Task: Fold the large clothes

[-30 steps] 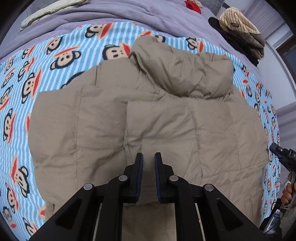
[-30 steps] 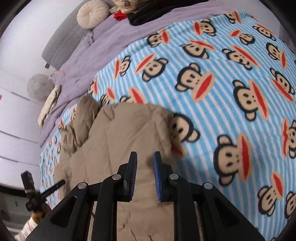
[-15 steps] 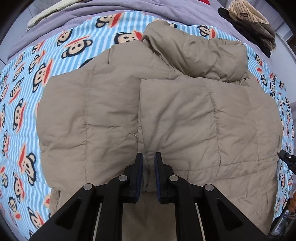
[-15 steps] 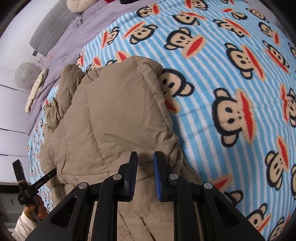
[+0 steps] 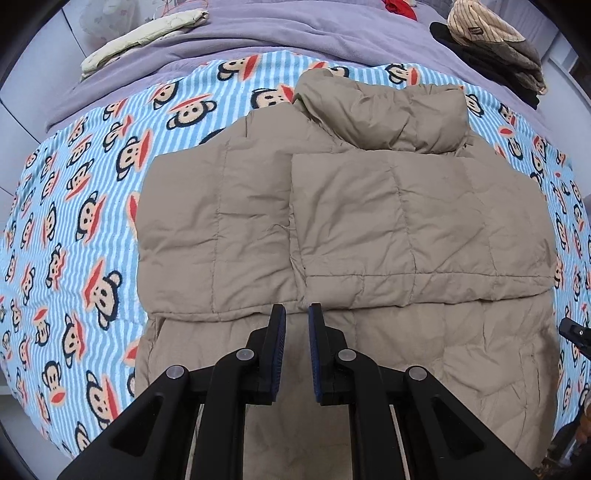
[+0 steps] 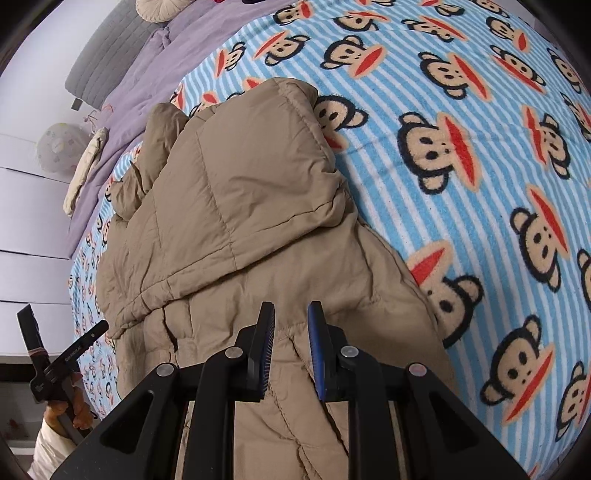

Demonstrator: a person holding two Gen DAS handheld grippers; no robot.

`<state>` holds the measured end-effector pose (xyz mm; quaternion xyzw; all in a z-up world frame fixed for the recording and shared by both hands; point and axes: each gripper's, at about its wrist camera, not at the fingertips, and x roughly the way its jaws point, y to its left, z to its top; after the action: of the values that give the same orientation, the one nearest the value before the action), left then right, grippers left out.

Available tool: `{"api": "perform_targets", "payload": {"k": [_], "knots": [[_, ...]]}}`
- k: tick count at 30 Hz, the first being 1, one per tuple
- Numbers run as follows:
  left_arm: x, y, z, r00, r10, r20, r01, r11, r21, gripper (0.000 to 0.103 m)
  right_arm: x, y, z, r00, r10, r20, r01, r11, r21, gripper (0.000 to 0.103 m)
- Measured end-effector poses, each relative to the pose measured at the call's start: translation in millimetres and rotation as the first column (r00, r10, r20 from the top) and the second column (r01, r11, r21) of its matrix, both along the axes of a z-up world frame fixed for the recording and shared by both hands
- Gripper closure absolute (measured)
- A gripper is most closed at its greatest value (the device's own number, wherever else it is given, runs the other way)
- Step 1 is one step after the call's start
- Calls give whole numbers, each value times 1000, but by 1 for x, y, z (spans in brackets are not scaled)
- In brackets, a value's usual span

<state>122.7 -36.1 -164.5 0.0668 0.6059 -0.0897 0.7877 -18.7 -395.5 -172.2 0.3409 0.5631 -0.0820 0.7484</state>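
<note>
A large tan puffer jacket (image 5: 351, 229) lies flat on the monkey-print blanket (image 5: 74, 229), hood at the far end, both sleeves folded across the body. My left gripper (image 5: 296, 314) hovers above the jacket's lower middle, just short of the folded sleeves' edge; its jaws stand slightly apart and hold nothing. The jacket also shows in the right wrist view (image 6: 240, 221). My right gripper (image 6: 291, 314) hovers over its right side near the hem, jaws slightly apart and empty. The left gripper (image 6: 51, 350) appears at the far left of that view.
A lilac sheet (image 5: 277, 33) covers the bed's far end. A folded cream garment (image 5: 144, 37) lies at far left, and a pile of dark and striped clothes (image 5: 491, 40) at far right. Round cushions (image 6: 159, 7) sit by the grey headboard (image 6: 107, 51).
Both grippers have pulled back toward the jacket's hem, so more of the jacket and blanket shows. The jaws have stayed slightly apart and empty.
</note>
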Motion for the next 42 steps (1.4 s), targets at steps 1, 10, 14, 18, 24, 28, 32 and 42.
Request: {"api": "perform_targets", "payload": {"k": [1, 10, 14, 18, 24, 28, 32, 42], "knots": [[-4, 1, 1, 1000, 3, -3, -3, 1000, -4, 89, -2, 1, 1, 1000, 3, 3, -3, 1000, 2, 82], [-42, 6, 5, 997, 74, -21, -74, 997, -1, 64, -7, 13, 13, 998, 63, 29, -64, 997, 32, 82], [-61, 8, 18, 993, 107, 50, -109, 994, 26, 1, -9, 20, 18, 994, 101, 35, -102, 994, 38, 82], [-75, 11, 20, 990, 128, 60, -130, 991, 29, 1, -10, 26, 20, 991, 128, 33, -129, 991, 38, 69], [-86, 22, 32, 988, 145, 57, -146, 989, 20, 1, -15, 36, 28, 988, 149, 45, -150, 988, 28, 39], [-97, 27, 39, 992, 117, 35, -117, 993, 10, 1, -22, 43, 35, 987, 141, 78, -142, 990, 4, 14], [-107, 34, 39, 994, 102, 37, -103, 995, 9, 1, -31, 54, 34, 988, 121, 92, -125, 992, 29, 11], [-139, 72, 33, 997, 71, 16, -71, 997, -1, 1, -63, 109, 20, 991, 126, 35, -130, 982, 138, 11]]}}
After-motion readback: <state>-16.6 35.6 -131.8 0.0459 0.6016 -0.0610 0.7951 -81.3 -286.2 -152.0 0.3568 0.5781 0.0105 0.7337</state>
